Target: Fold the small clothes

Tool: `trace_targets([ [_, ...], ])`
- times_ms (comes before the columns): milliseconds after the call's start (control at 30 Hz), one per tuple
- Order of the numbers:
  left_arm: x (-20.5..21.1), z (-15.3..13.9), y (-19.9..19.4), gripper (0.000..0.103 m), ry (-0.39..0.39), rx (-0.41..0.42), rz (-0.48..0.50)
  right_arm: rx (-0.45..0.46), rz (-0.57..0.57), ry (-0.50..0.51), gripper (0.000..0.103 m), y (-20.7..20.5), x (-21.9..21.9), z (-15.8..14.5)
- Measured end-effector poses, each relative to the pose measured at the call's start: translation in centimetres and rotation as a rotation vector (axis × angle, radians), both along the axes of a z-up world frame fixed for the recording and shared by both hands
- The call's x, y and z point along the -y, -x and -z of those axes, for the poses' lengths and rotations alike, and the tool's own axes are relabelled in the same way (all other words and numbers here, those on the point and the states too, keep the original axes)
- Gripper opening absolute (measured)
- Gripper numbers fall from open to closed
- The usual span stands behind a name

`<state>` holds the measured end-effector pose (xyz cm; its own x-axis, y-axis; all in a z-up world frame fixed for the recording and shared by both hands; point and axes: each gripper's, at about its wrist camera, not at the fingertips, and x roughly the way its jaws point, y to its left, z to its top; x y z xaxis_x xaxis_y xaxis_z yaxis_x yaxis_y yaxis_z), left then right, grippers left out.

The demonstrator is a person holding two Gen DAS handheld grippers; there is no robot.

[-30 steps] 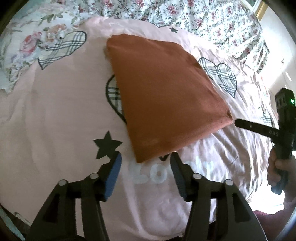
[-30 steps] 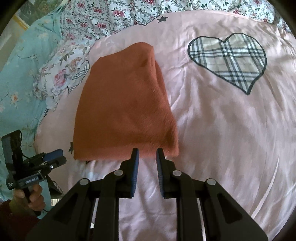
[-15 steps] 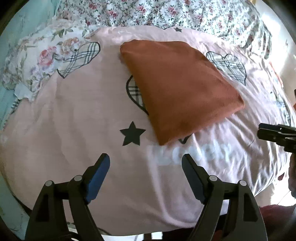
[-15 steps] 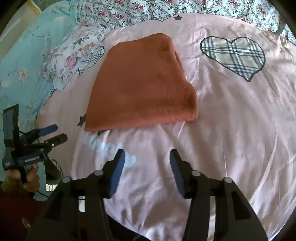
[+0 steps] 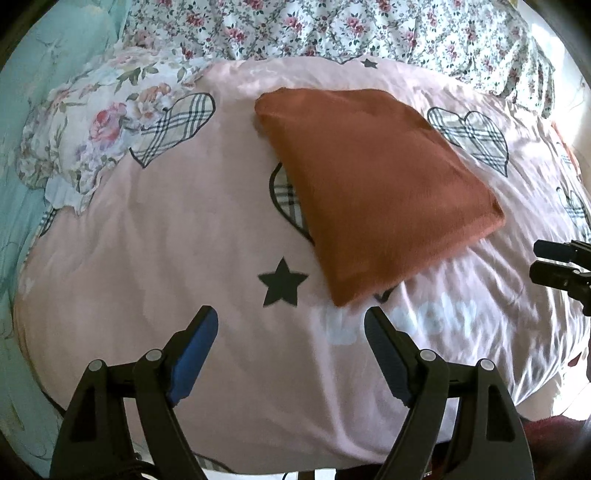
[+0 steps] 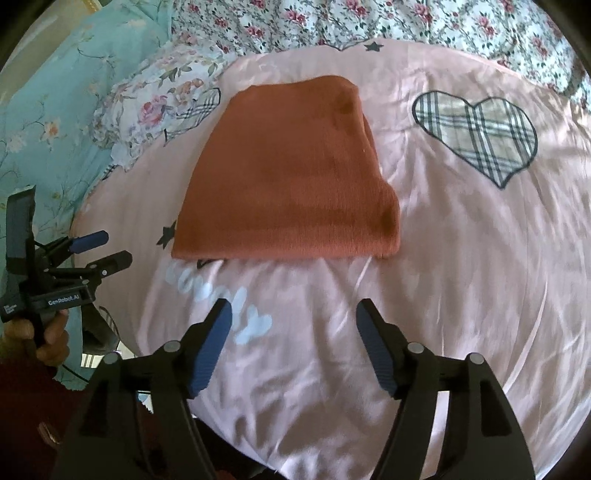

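Observation:
A rust-orange garment (image 5: pixel 373 188) lies folded flat in a neat rectangle on the pink quilt (image 5: pixel 155 236). It also shows in the right wrist view (image 6: pixel 288 177). My left gripper (image 5: pixel 291 321) is open and empty, a short way back from the garment's near corner. My right gripper (image 6: pixel 293 314) is open and empty, back from the garment's near edge. The left gripper shows at the left of the right wrist view (image 6: pixel 99 247), and the right gripper's fingers (image 5: pixel 554 266) show at the right edge of the left wrist view.
The pink quilt has plaid hearts (image 6: pixel 476 129), black stars (image 5: pixel 282 282) and white lettering. A floral pillow (image 5: pixel 92 129) lies at the left, a floral sheet (image 5: pixel 332 26) at the back, a turquoise cover (image 6: pixel 48 96) further left.
Both grippers let go of the garment's near edge, opened wide and drew back from it. The folded garment stays in place on the quilt.

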<state>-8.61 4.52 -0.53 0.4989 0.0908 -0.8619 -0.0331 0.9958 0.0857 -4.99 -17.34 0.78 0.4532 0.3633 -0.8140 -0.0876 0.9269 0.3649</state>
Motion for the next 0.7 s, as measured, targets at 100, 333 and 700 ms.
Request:
trace_targets([
  [100,0.2,-0.2,-0.9,0.082,0.005,0.008,-0.007,0.001,0.001,0.005,0.073,-1.1,0.3,0.0],
  [333,0.7,-0.4,-2.6,0.082,0.017,0.023,-0.021,0.019,0.017,0.002,0.073,-3.2,0.8,-0.6],
  [700,1.2,-0.6,-4.9,0.085,0.012,0.037,-0.047,0.034,-0.001,0.009,0.075,-6.1,0.4,-1.3],
])
